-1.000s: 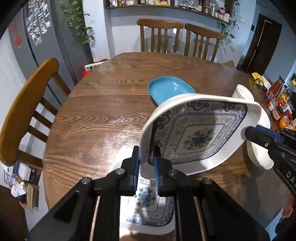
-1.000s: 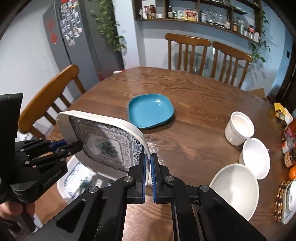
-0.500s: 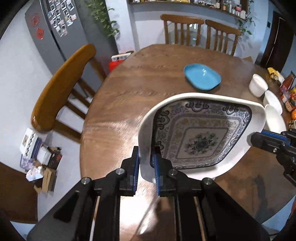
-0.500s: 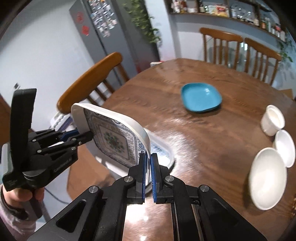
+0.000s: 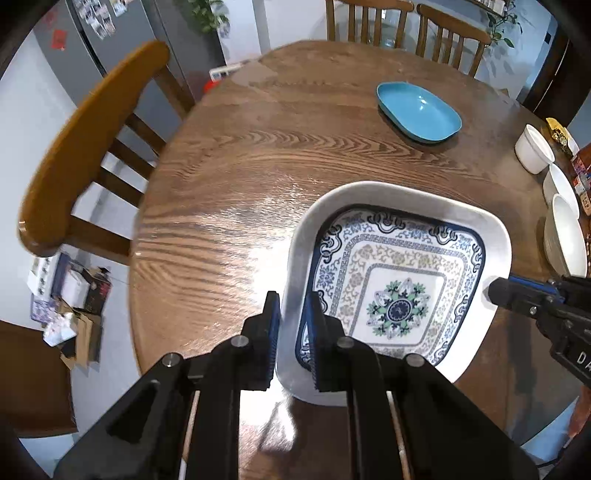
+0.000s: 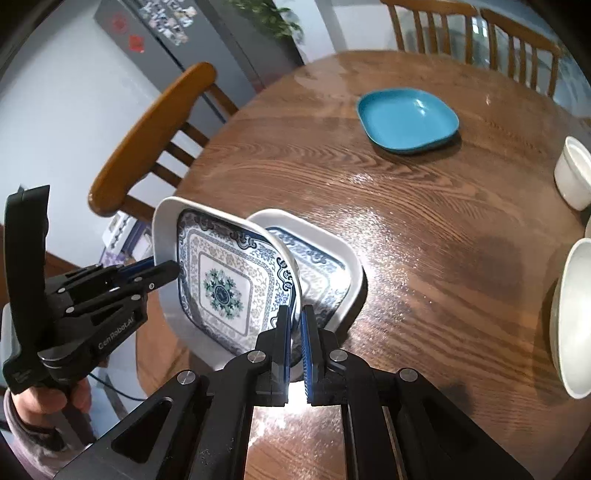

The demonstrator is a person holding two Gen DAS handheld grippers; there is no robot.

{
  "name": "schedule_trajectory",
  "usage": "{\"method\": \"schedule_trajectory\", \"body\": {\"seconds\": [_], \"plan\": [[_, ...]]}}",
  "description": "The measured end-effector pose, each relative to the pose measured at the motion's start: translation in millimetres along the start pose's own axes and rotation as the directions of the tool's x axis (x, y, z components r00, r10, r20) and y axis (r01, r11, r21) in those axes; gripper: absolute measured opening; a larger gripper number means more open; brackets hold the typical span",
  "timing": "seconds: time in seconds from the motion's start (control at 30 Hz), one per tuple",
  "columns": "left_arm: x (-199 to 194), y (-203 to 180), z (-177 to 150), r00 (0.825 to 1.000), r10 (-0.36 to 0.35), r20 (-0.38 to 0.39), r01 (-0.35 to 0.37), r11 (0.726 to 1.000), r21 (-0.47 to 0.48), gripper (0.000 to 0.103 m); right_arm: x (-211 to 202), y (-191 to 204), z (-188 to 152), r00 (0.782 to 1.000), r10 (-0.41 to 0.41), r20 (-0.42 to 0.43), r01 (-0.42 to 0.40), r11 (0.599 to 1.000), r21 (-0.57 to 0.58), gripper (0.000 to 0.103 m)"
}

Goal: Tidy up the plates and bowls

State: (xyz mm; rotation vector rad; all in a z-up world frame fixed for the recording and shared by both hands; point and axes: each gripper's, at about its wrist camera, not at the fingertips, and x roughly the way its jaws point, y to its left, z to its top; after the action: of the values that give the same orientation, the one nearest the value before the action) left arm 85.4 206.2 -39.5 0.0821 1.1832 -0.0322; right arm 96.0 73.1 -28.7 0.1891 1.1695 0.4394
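A square white plate with a blue pattern (image 5: 397, 280) is held above the table by both grippers. My left gripper (image 5: 293, 332) is shut on its left rim. My right gripper (image 6: 294, 332) is shut on its right rim, and it shows at the right of the left wrist view (image 5: 517, 293). In the right wrist view the held plate (image 6: 221, 280) is tilted over a second patterned plate (image 6: 321, 266) that lies on the table. A blue plate (image 5: 419, 110) lies farther back (image 6: 408, 120).
White bowls (image 6: 570, 317) and a white cup (image 6: 574, 171) stand at the table's right edge (image 5: 565, 236). Wooden chairs stand at the left (image 5: 85, 147) and the back. A grey fridge (image 6: 166, 33) is at the far left.
Both grippers have moved the held plate from the table's left edge toward the right and lowered it over the second patterned plate.
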Motion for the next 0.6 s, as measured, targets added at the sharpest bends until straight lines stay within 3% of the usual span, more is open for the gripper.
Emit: {"method": "schedule_trajectory", "body": {"seconds": [0.6], "plan": [[43, -10, 16, 0.993, -0.035, -0.117, 0.04, 0.999, 0.037, 0.011, 39, -30, 4, 0.997, -0.006, -0.083, 0.018, 0.99, 0.14, 0.008]]}}
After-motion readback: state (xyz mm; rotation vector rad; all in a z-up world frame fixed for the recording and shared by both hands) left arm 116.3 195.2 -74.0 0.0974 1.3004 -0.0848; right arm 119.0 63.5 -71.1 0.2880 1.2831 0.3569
